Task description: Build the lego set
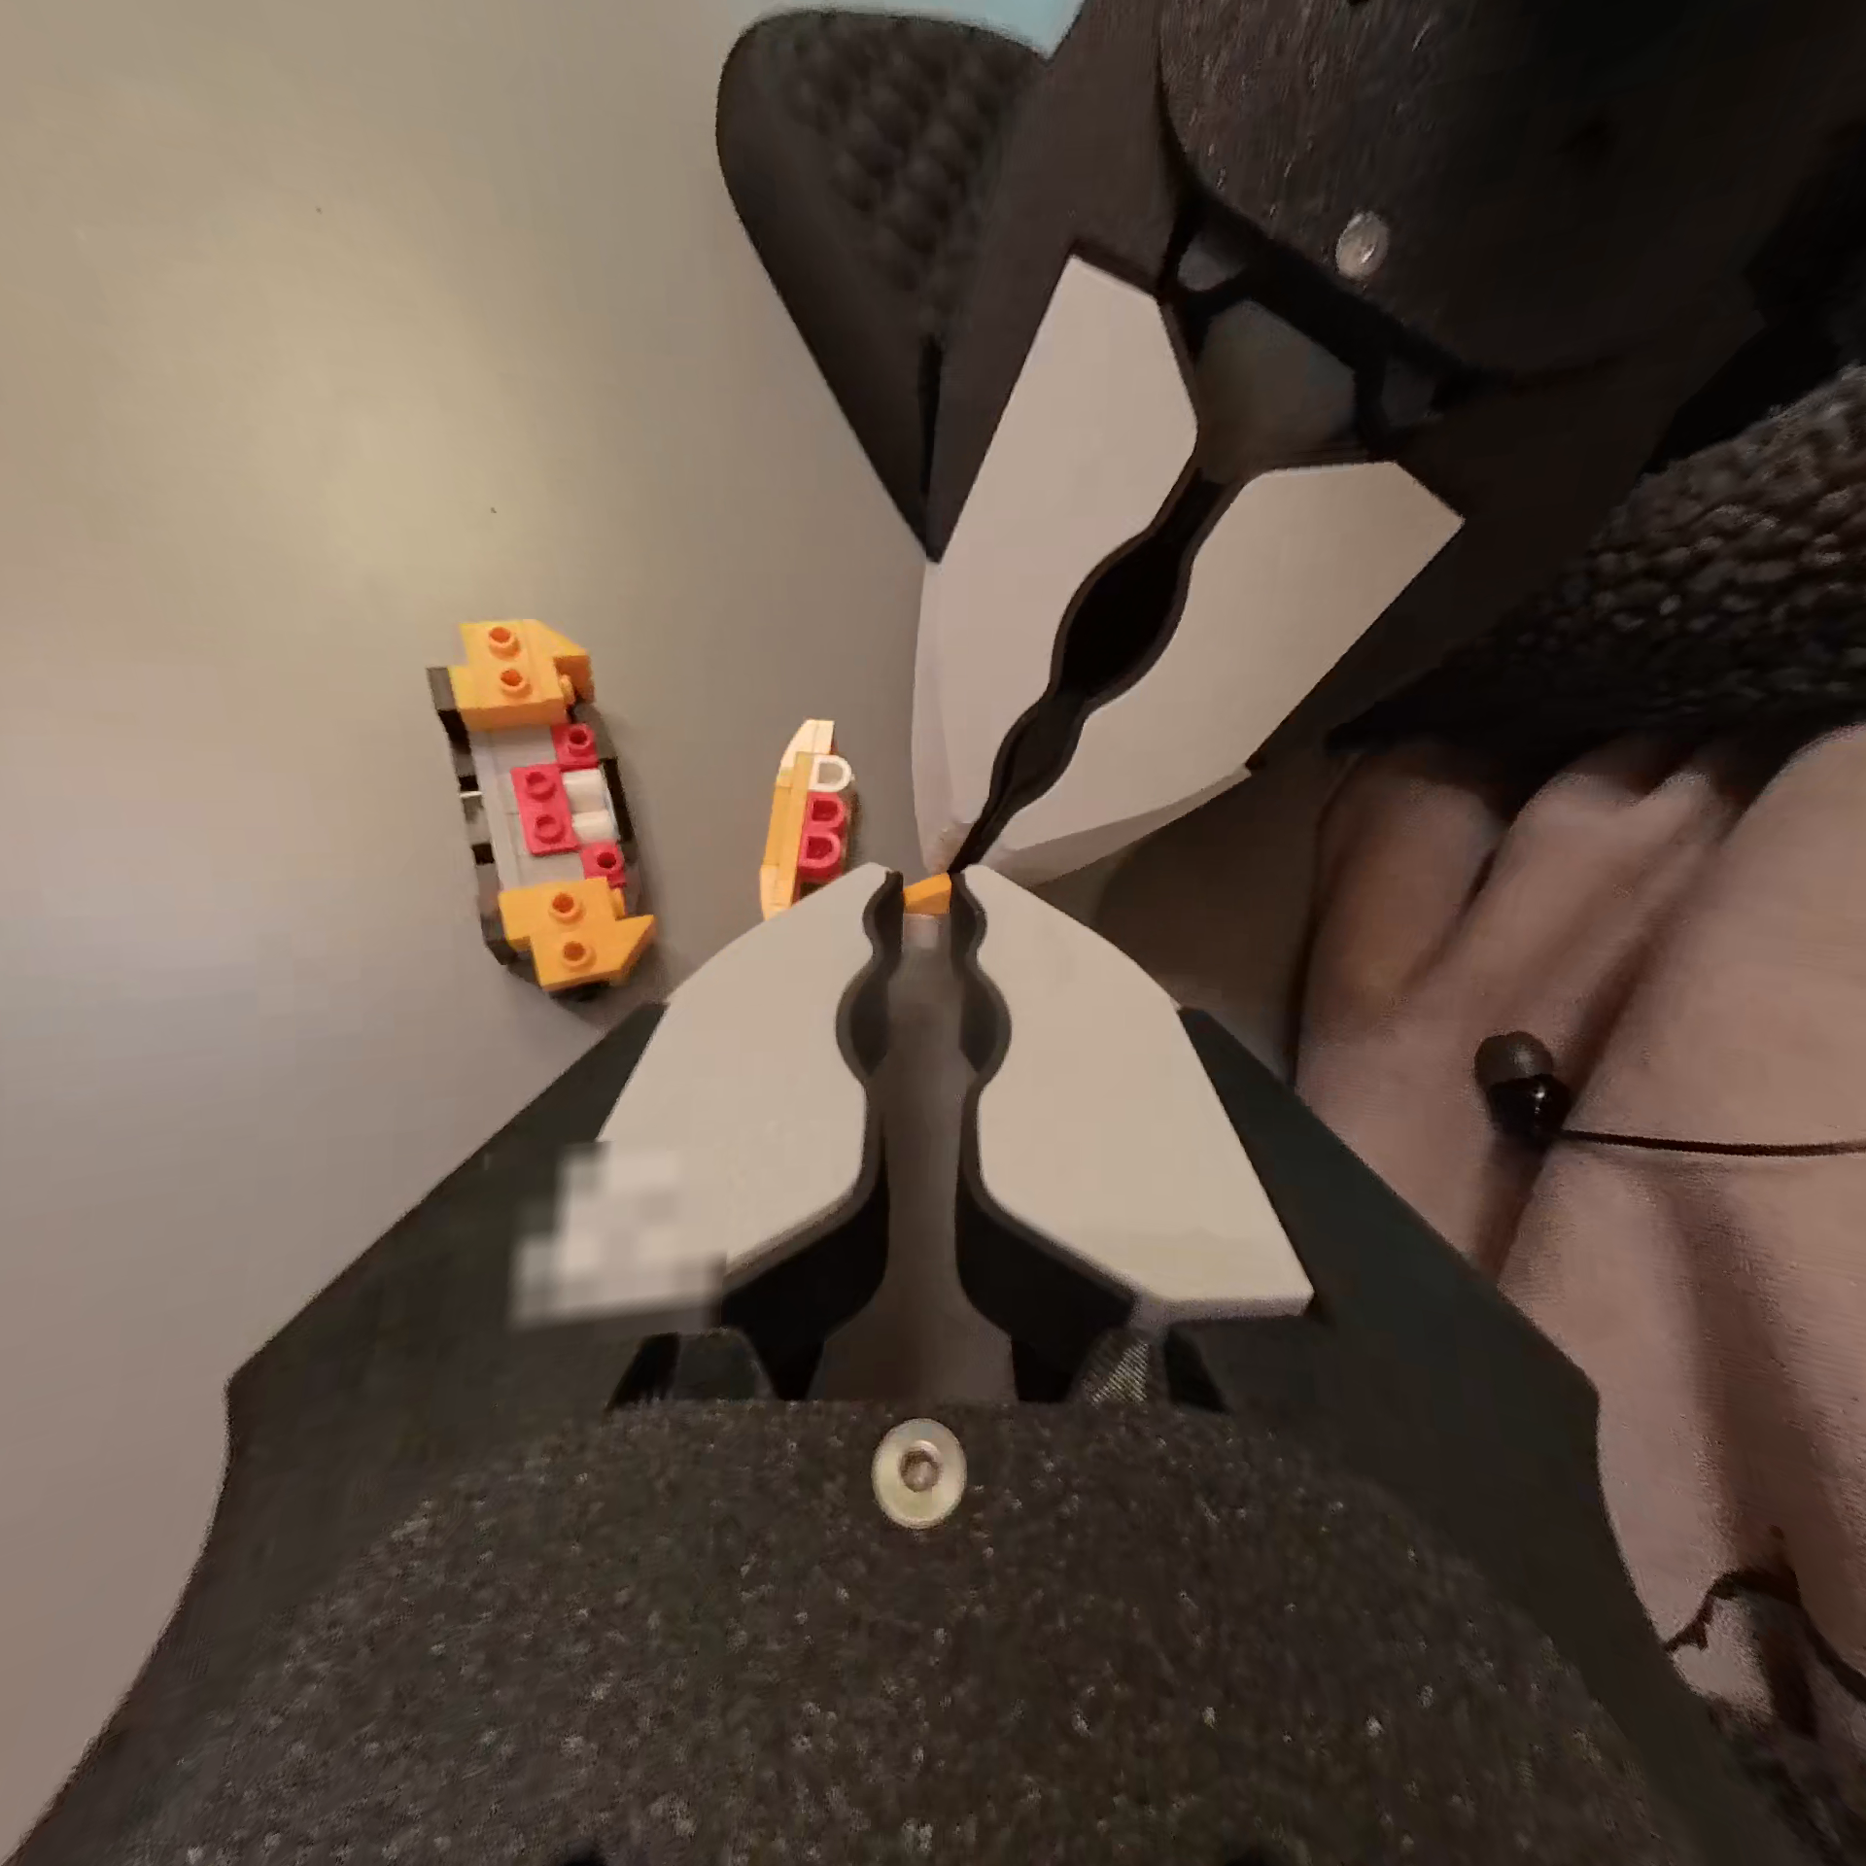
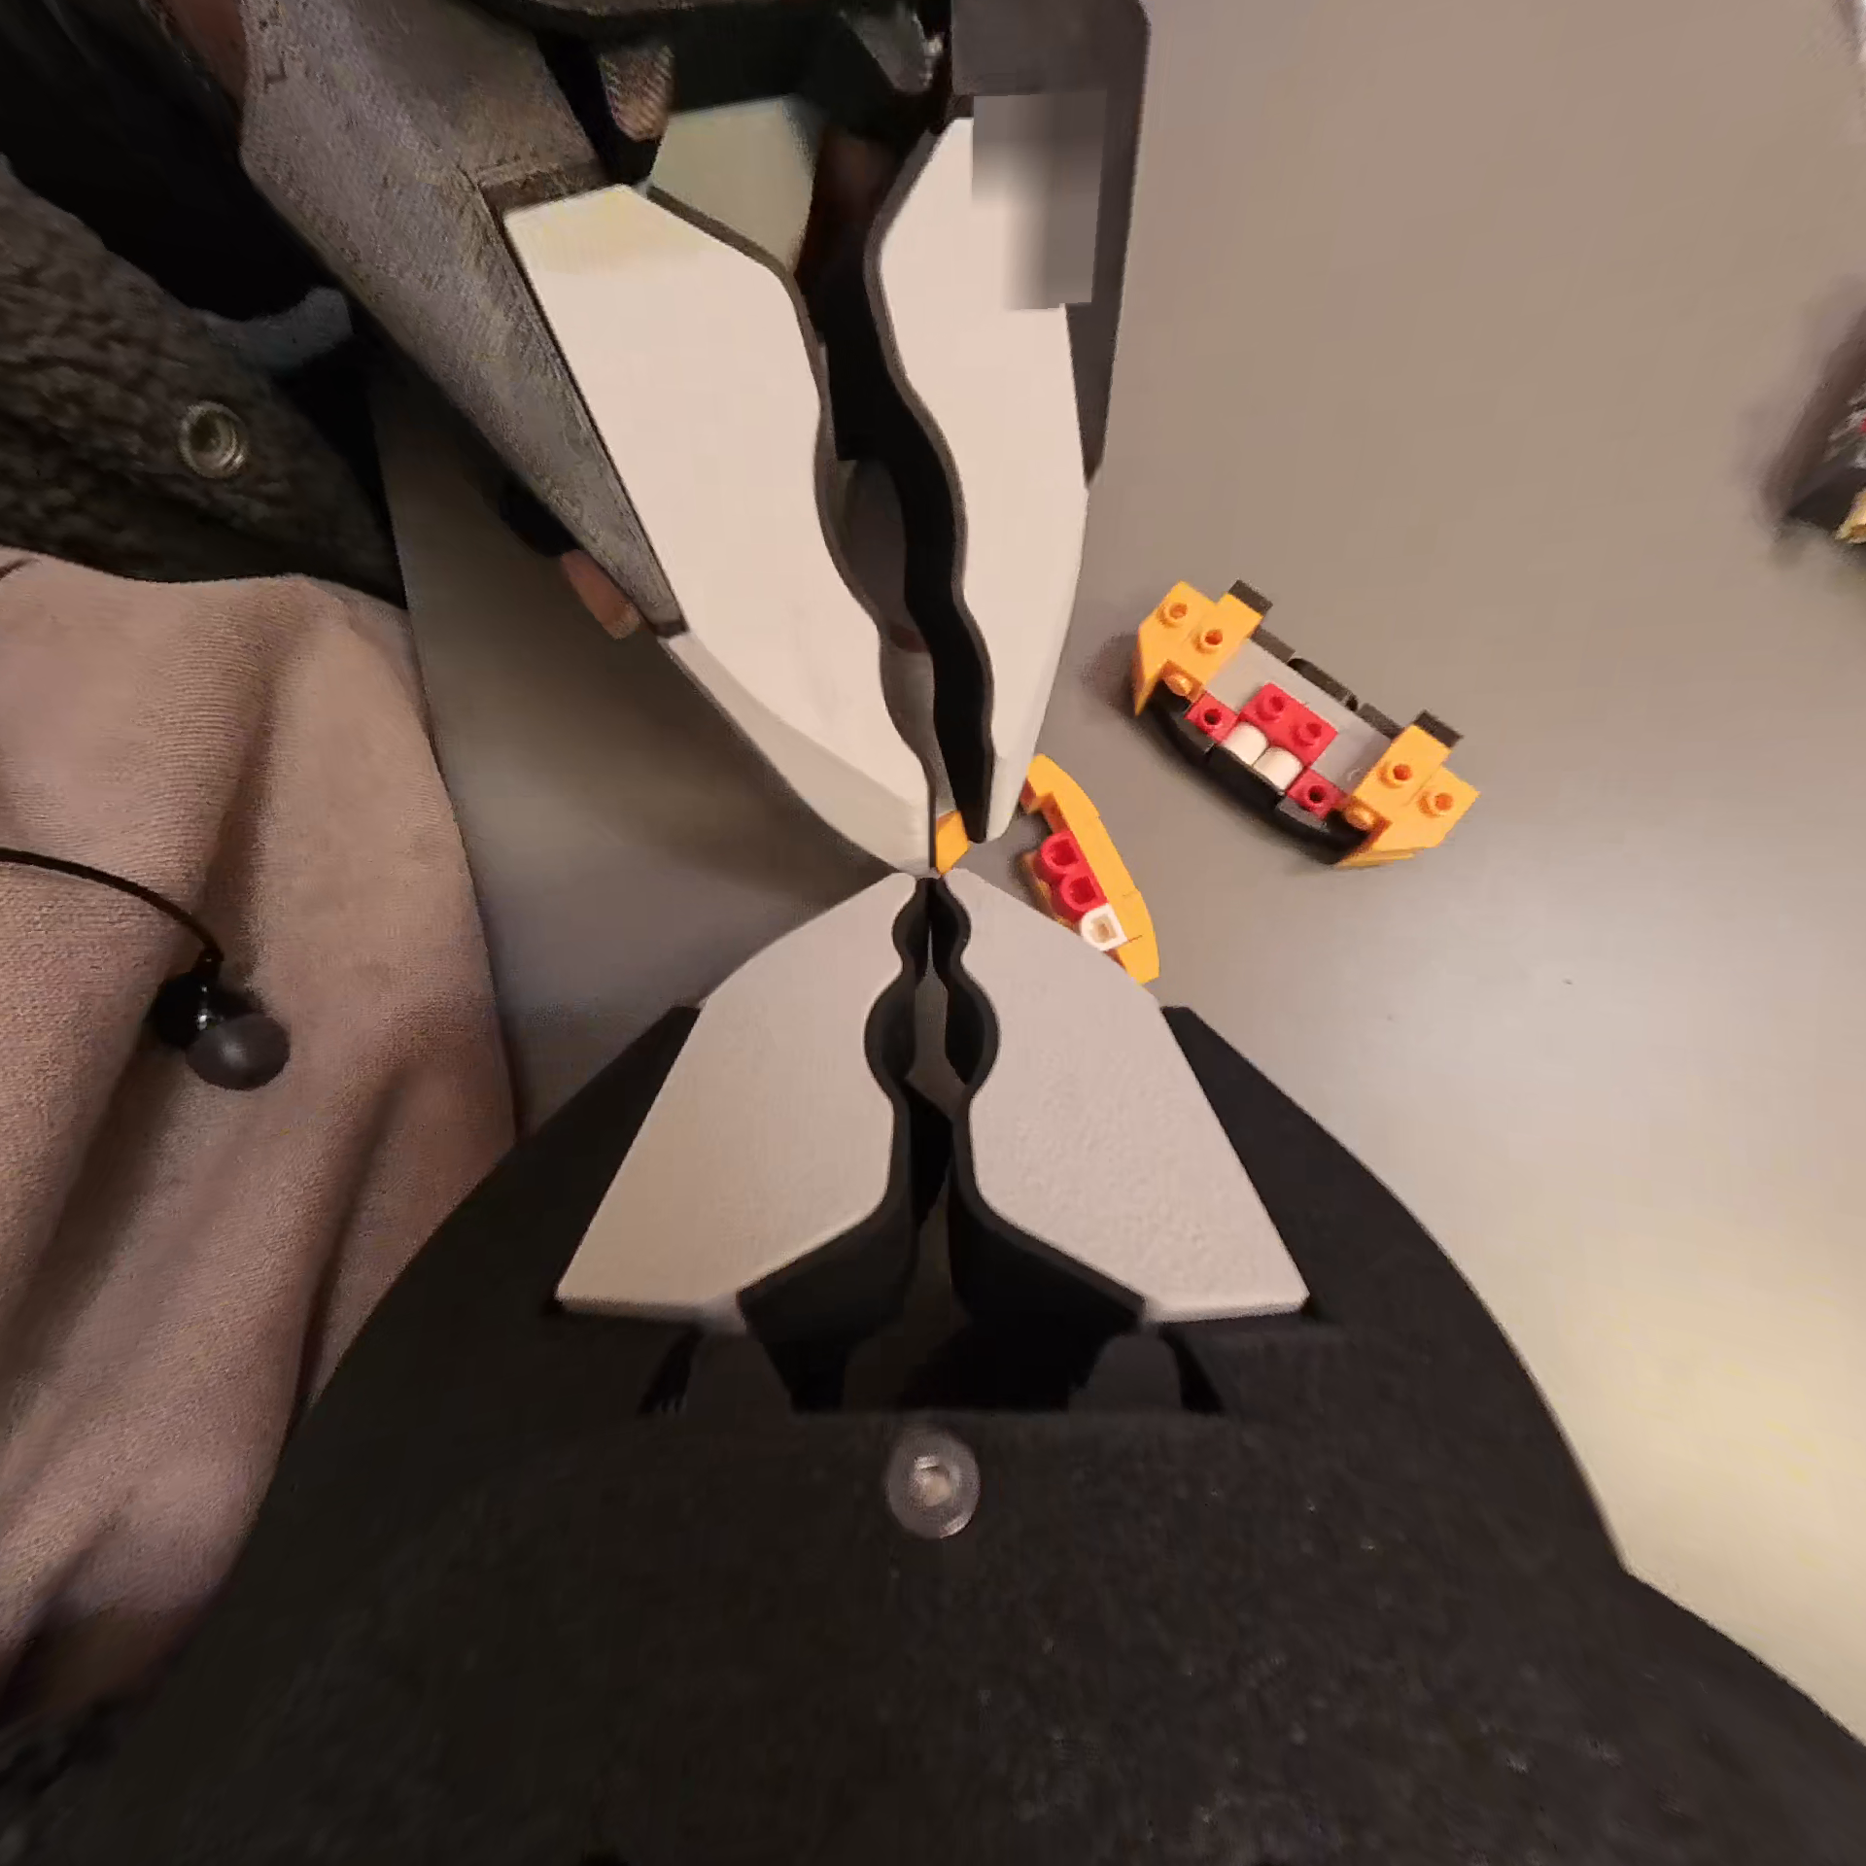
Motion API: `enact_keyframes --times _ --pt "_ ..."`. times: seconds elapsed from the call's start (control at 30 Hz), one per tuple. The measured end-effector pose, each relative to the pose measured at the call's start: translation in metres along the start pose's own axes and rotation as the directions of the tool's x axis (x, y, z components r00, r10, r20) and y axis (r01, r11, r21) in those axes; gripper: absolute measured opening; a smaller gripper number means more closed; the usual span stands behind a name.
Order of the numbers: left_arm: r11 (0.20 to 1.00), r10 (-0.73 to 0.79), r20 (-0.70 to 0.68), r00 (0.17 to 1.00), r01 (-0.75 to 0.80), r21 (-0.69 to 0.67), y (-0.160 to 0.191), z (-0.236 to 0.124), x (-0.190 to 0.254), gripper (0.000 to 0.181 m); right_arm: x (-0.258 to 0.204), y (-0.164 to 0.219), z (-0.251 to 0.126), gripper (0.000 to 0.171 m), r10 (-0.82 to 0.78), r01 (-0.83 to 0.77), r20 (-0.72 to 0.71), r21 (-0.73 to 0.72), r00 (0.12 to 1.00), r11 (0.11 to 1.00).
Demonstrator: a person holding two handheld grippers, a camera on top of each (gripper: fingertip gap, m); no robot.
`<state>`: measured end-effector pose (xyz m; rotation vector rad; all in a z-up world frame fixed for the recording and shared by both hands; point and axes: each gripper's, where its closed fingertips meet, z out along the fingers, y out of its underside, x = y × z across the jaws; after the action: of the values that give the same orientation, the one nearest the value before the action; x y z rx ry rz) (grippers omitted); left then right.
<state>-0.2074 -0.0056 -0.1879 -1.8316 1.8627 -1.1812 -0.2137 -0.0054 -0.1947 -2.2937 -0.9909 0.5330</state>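
Note:
My left gripper [image 1: 924, 894] is shut on a small orange lego piece [image 1: 929, 896], held above the grey table [image 1: 303, 404]. My right gripper [image 1: 967, 860] comes in from the upper right, shut, its tips meeting the orange piece. I cannot tell whether it pinches the piece. In the right wrist view the right gripper [image 2: 929, 891] is shut tip to tip with the left gripper [image 2: 959, 833], with the orange piece [image 2: 947, 840] between them. A small orange, red and white assembly [image 1: 808, 818] [image 2: 1085, 889] lies just behind the tips. A larger build with orange ends [image 1: 540, 808] [image 2: 1303, 727] lies farther off.
A person's beige garment [image 1: 1616, 1111] [image 2: 202, 1010] with a dark drawstring bead [image 1: 1515, 1085] is close beside the grippers. A black chair back [image 1: 858, 202] stands beyond the table edge. A dark blurred object [image 2: 1833, 454] sits at the table's far right. The grippers are tip to tip, or close to it. It is some 15 cm from my left tips to the dark blurred object [image 2: 1833, 454].

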Motion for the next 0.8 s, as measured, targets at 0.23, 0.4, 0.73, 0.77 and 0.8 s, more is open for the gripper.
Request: enact_keyframes --times 0.23,0.4,0.73,0.77,0.8 --pt "0.997 -0.071 -0.069 0.995 0.070 -0.019 0.000 0.002 -0.003 0.008 0.002 0.001 -0.002 0.014 -0.178 0.178 -0.002 -0.005 0.984 0.984" --pt "0.989 -0.141 -0.157 0.977 0.147 0.027 -0.008 -0.003 -0.001 0.008 0.006 -0.011 -0.005 0.015 -0.309 0.315 -0.088 0.066 0.947 0.947" --pt "0.969 -0.205 -0.239 0.949 0.232 0.090 -0.020 -0.015 -0.004 0.010 0.003 -0.023 -0.012 0.005 -0.242 0.234 0.056 0.116 0.969 0.965" --pt "0.976 -0.175 -0.222 0.959 0.199 0.092 -0.019 -0.016 -0.005 0.014 0.001 -0.023 -0.012 0.001 -0.220 0.209 0.104 0.105 0.970 0.972" --pt "0.984 -0.138 -0.206 0.969 0.158 0.082 -0.016 -0.017 -0.004 0.020 0.004 -0.020 -0.011 0.000 -0.203 0.194 0.126 0.078 0.971 0.978"
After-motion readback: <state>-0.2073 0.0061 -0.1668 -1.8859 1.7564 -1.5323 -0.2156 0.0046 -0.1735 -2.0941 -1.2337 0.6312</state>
